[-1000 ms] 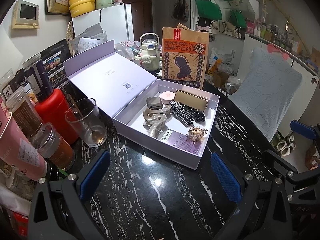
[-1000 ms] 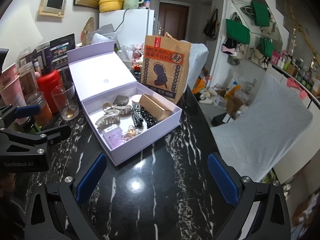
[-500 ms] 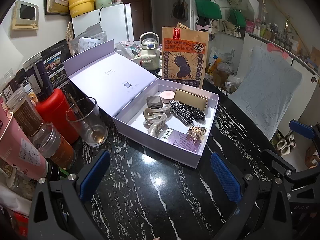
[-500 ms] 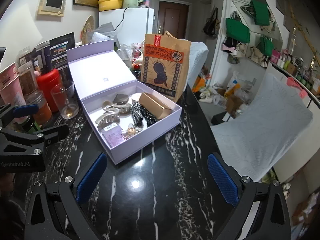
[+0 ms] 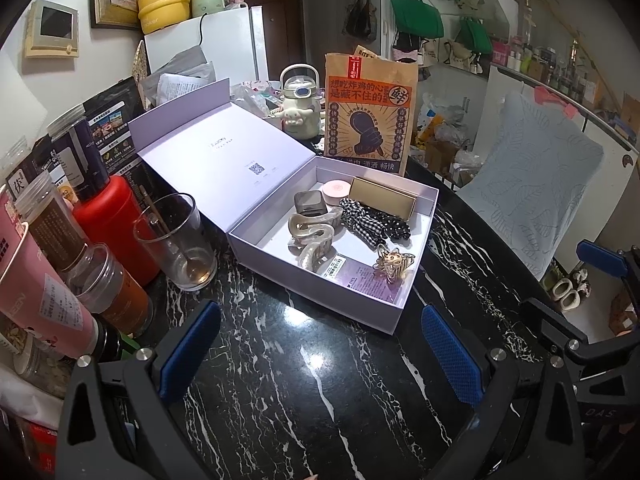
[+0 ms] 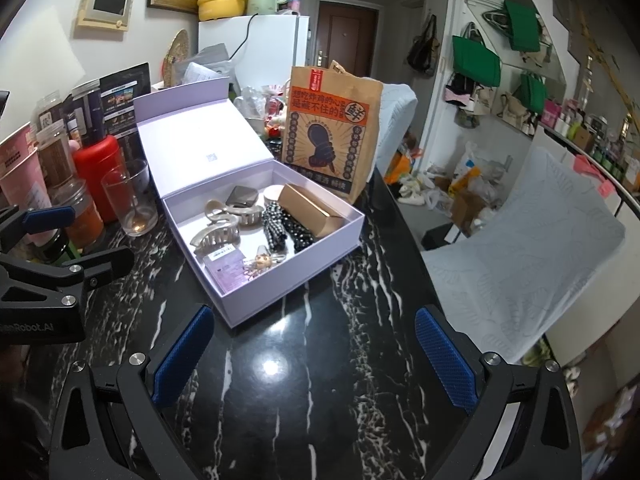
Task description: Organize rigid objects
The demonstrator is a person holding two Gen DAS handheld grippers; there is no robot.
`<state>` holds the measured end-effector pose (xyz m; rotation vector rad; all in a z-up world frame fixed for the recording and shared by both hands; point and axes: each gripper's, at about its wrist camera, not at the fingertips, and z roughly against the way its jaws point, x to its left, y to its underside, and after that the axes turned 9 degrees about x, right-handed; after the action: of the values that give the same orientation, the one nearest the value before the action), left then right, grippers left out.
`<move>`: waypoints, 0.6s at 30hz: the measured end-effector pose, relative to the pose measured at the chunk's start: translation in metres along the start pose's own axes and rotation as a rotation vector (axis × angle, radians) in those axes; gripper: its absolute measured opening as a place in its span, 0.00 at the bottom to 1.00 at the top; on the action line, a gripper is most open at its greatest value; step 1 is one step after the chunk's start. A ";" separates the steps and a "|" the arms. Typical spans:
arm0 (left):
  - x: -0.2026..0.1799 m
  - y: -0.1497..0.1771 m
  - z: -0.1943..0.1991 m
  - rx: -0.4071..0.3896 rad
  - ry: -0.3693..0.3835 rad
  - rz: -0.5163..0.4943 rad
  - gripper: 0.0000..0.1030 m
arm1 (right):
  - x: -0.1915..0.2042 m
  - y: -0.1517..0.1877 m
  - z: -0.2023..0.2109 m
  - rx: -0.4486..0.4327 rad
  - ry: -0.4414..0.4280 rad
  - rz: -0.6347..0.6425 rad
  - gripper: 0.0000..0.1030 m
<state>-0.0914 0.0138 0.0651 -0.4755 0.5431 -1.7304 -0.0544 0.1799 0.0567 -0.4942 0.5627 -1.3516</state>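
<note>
An open lilac box (image 5: pixel 280 258) (image 6: pixel 256 308) sits on the black marble table with its lid (image 5: pixel 216 148) folded back. Inside lie two beige hair claws (image 5: pixel 314 236) (image 6: pixel 218 230), a checked scrunchie (image 5: pixel 372 222) (image 6: pixel 286 228), a gold case (image 5: pixel 382 198) (image 6: pixel 310 208), a small gold clip (image 5: pixel 394 262) (image 6: pixel 262 264), a pink round tin (image 5: pixel 336 190) and a lilac card (image 5: pixel 360 280) (image 6: pixel 224 266). My left gripper (image 5: pixel 320 350) is open and empty, short of the box. My right gripper (image 6: pixel 316 360) is open and empty, also short of it.
A glass (image 5: pixel 178 236) with a spoon, a red bottle (image 5: pixel 110 226), jars and a pink tube (image 5: pixel 36 296) crowd the left edge. A printed paper bag (image 5: pixel 368 114) and a kettle-shaped bottle (image 5: pixel 300 106) stand behind the box. A pillow (image 6: pixel 532 240) lies off the table's right.
Both grippers have drifted very slightly; the box sits a touch higher in the left view. Both stay open and empty.
</note>
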 end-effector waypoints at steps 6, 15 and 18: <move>0.001 0.000 0.000 0.003 -0.002 0.001 0.99 | 0.000 0.001 -0.001 0.002 0.001 0.001 0.99; 0.001 0.002 0.001 -0.001 -0.006 0.005 0.99 | 0.001 0.000 -0.002 0.008 0.006 0.003 0.99; 0.001 0.001 0.001 -0.001 -0.013 0.003 0.99 | 0.000 0.001 -0.003 0.011 0.006 0.002 0.99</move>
<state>-0.0901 0.0126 0.0651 -0.4859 0.5353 -1.7236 -0.0560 0.1803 0.0535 -0.4802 0.5601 -1.3544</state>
